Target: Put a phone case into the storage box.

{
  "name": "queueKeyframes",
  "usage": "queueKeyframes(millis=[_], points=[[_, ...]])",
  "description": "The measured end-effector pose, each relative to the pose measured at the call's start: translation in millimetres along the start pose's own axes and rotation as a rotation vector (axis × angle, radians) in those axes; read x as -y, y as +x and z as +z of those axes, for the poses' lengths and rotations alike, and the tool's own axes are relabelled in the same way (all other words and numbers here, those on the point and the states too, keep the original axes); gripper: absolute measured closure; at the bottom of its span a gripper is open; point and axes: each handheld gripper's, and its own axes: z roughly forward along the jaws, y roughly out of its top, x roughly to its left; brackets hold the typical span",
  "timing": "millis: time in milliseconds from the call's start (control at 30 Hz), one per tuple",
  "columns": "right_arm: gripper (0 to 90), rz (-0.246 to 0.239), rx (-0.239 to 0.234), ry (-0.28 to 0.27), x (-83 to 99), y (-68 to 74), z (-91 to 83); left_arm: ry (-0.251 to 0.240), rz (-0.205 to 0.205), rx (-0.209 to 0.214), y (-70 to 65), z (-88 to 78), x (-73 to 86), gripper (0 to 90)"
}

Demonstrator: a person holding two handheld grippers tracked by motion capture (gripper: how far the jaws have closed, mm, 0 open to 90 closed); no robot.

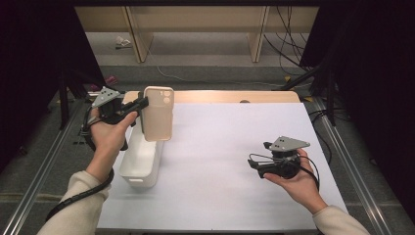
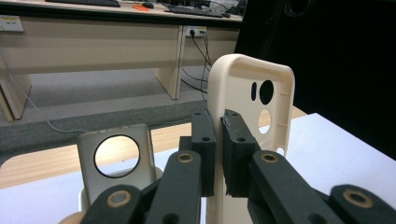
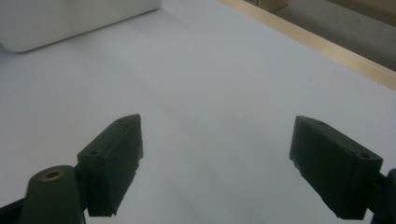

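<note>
Pale wooden desks (image 1: 195, 29), grey floor (image 1: 205, 73) with cables (image 1: 288, 44), dark curtains (image 1: 377, 73).

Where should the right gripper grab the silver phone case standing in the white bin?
Judging by its pose, take the silver case by its top edge, coming from above: it stands upright in the bin, so only that thin upper part, around the round camera hole, sticks out. The right gripper is open. The left gripper holds the beige case close by.

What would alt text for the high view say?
The left gripper holds a cream phone case upright above a white bin at the table's left edge. The right gripper hovers open over the white table.
</note>
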Motion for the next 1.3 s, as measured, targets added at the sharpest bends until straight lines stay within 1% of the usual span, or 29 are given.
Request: queueKeyframes(millis=[533,833,1000,1300], points=[[18.2,0.005,0.002,-0.002,0.3,-0.9,0.2,-0.002,0.003,-0.022,14.8,-1.9,-3.5,84.4],[18.2,0.007,0.003,-0.003,0.4,-1.0,0.2,0.004,0.004,-0.029,19.8,1.2,-3.1,84.3],[18.2,0.008,0.002,-0.002,0.5,-1.5,0.2,0.005,0.008,-0.040,23.1,2.6,-3.4,84.3],[18.3,0.014,0.004,-0.003,0.6,-2.4,-0.5,0.012,0.002,-0.059,33.5,5.7,-1.9,84.3]])
